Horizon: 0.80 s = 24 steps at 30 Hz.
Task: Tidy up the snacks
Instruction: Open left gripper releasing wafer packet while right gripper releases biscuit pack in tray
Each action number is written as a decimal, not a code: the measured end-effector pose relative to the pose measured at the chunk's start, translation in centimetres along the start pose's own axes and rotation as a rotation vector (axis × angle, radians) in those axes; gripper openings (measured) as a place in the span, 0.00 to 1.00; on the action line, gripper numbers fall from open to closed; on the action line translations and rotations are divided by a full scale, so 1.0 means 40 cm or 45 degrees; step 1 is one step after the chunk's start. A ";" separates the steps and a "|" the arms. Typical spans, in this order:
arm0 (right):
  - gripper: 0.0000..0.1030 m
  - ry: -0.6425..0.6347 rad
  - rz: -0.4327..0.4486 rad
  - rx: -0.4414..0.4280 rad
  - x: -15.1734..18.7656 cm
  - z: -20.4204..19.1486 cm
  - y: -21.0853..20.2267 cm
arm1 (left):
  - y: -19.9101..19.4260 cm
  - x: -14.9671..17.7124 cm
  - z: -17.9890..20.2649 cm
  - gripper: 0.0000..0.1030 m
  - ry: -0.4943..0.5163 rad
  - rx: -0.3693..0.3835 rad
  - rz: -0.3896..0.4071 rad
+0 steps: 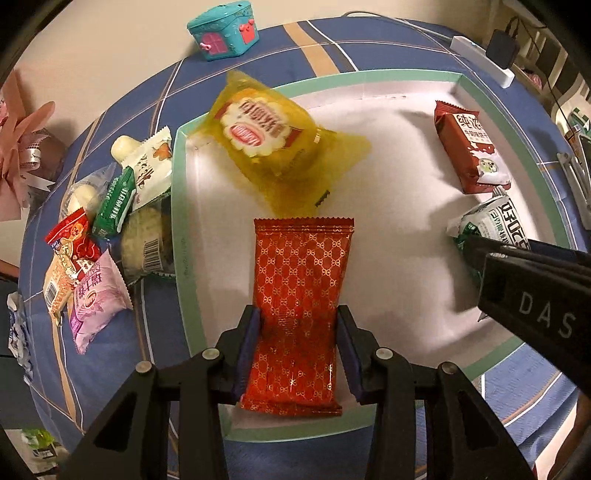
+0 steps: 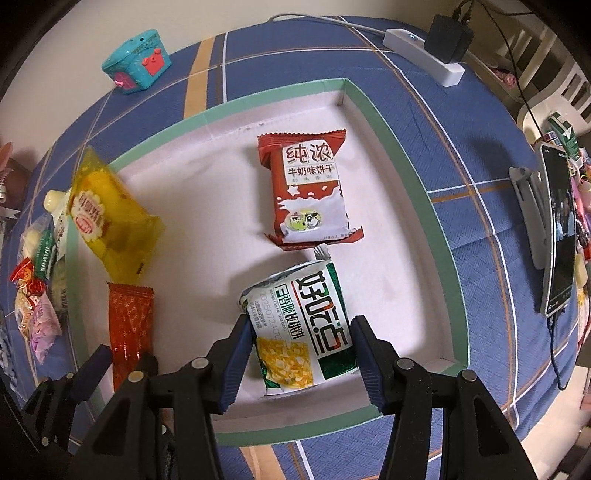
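A shallow white tray with a green rim (image 1: 179, 206) (image 2: 402, 155) lies on the blue cloth. My left gripper (image 1: 300, 325) is shut on a red patterned packet (image 1: 301, 295), held low over the tray; the packet also shows in the right wrist view (image 2: 129, 325). My right gripper (image 2: 301, 332) is shut on a green and white packet (image 2: 303, 325), seen in the left wrist view at the tray's right (image 1: 491, 225). A yellow packet (image 1: 273, 140) (image 2: 107, 225) leans over the tray's far left rim. A red milk-biscuit packet (image 2: 308, 188) (image 1: 469, 147) lies inside.
A pile of several loose snacks (image 1: 99, 229) (image 2: 37, 273) lies on the cloth left of the tray. A teal toy box (image 1: 225, 29) (image 2: 136, 62) stands at the far edge. A power strip with adapter (image 2: 428, 48) and a phone on a stand (image 2: 557, 229) are to the right.
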State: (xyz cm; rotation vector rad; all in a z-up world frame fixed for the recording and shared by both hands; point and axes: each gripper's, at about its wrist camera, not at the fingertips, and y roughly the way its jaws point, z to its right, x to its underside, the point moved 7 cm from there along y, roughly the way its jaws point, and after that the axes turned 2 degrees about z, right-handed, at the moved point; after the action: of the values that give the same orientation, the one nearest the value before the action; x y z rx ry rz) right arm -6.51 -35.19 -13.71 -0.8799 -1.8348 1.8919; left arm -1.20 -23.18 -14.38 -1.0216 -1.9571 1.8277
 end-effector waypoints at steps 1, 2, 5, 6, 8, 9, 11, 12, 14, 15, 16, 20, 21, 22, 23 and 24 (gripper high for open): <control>0.56 -0.001 -0.001 0.002 0.002 -0.001 0.003 | 0.000 -0.001 0.000 0.43 -0.003 0.001 0.000; 0.58 0.000 -0.004 0.005 0.002 -0.002 0.005 | 0.001 -0.001 0.000 0.43 -0.006 0.007 -0.001; 0.64 -0.001 -0.019 0.024 0.002 0.002 0.010 | 0.005 -0.005 -0.004 0.45 -0.011 0.013 -0.006; 0.68 0.002 -0.022 0.025 0.004 0.002 0.013 | 0.006 -0.006 -0.004 0.49 -0.015 0.025 -0.008; 0.71 0.004 -0.022 0.036 0.007 0.005 0.018 | 0.009 -0.010 -0.006 0.53 -0.021 0.043 -0.011; 0.72 0.004 -0.022 0.035 0.008 0.006 0.019 | 0.009 -0.013 -0.007 0.57 -0.022 0.045 -0.011; 0.74 0.011 -0.014 0.025 0.007 0.006 0.018 | 0.007 -0.017 -0.005 0.66 -0.028 0.050 -0.014; 0.77 0.012 -0.008 0.024 0.005 0.010 0.017 | 0.007 -0.017 -0.006 0.69 -0.036 0.061 -0.019; 0.87 0.014 0.012 0.027 -0.002 0.013 0.011 | 0.005 -0.021 -0.011 0.77 -0.059 0.077 -0.027; 0.90 0.014 0.022 0.029 -0.006 0.015 0.007 | 0.005 -0.019 -0.017 0.81 -0.068 0.084 -0.025; 0.93 0.015 0.031 0.029 -0.015 0.019 0.000 | 0.001 -0.019 -0.018 0.84 -0.076 0.091 -0.021; 1.00 0.027 0.076 0.028 -0.033 0.032 -0.030 | -0.016 -0.023 -0.033 0.89 -0.104 0.108 0.003; 1.00 0.030 0.081 0.028 -0.036 0.034 -0.033 | -0.017 -0.024 -0.036 0.94 -0.111 0.112 0.005; 1.00 0.034 0.087 0.026 -0.038 0.037 -0.037 | -0.020 -0.026 -0.041 0.99 -0.122 0.117 0.008; 1.00 0.038 0.092 0.024 -0.040 0.039 -0.040 | -0.023 -0.028 -0.046 1.00 -0.137 0.120 0.013; 1.00 0.042 0.098 0.024 -0.042 0.041 -0.044 | -0.025 -0.031 -0.053 1.00 -0.148 0.120 0.015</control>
State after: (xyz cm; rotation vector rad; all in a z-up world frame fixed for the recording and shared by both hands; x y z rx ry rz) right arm -6.61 -37.35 -11.71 -0.9824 -1.7853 1.9253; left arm 0.73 -22.33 -12.76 -0.9193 -1.9112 2.0070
